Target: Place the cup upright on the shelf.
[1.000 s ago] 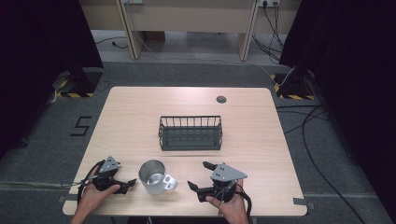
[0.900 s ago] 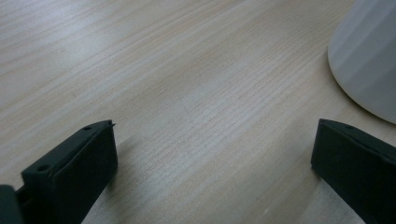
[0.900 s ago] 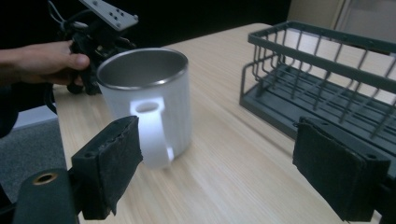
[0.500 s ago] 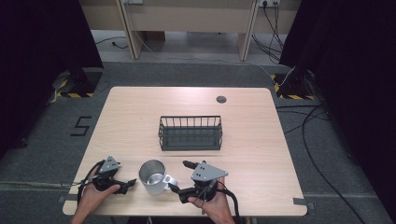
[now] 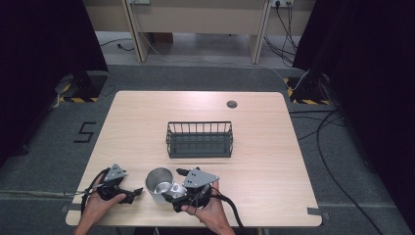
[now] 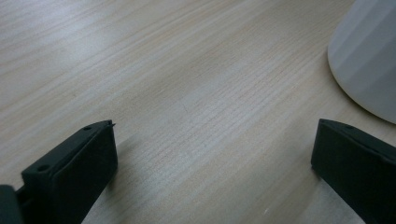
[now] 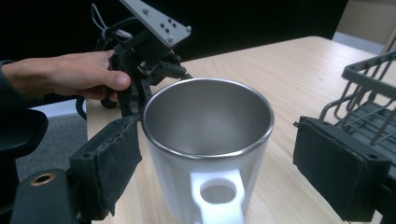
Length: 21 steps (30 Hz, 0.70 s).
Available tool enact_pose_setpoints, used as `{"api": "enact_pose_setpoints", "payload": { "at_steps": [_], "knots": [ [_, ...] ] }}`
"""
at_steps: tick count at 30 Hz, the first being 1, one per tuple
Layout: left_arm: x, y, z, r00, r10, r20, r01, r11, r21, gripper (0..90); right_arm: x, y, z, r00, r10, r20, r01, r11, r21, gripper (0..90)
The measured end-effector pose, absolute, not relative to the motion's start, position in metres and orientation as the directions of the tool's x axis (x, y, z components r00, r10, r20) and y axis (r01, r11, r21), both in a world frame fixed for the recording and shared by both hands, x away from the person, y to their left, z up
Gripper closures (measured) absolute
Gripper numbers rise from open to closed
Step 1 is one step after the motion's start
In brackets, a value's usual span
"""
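R gripper [image 7: 217, 163] jaws released, straddling steel mug [image 7: 208, 140]; left pad touches the mug wall, right pad apart, handle faces cam. L gripper [image 6: 210, 172] jaws wide apart, nothing between, mug just beside. Mug upright near table [image 5: 274, 196] front edge. Wire basket [image 5: 199, 139] mid-table, free wood all round it.
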State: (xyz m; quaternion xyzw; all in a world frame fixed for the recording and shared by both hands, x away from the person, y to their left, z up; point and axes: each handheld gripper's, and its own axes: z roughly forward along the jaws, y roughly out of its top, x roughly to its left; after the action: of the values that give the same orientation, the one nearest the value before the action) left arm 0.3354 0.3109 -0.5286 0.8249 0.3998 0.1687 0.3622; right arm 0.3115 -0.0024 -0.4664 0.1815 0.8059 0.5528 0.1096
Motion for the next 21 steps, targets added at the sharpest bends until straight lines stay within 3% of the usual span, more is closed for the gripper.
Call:
{"api": "enact_pose_setpoints", "payload": {
  "at_steps": [21],
  "knots": [
    [0.335,0.311,-0.529,0.624,0.782,-0.011,0.537,-0.418,0.733,0.0,0.331,0.036,-0.475,-0.925,0.377,0.045,0.193,0.365,0.911,4.5]
  ]
}}
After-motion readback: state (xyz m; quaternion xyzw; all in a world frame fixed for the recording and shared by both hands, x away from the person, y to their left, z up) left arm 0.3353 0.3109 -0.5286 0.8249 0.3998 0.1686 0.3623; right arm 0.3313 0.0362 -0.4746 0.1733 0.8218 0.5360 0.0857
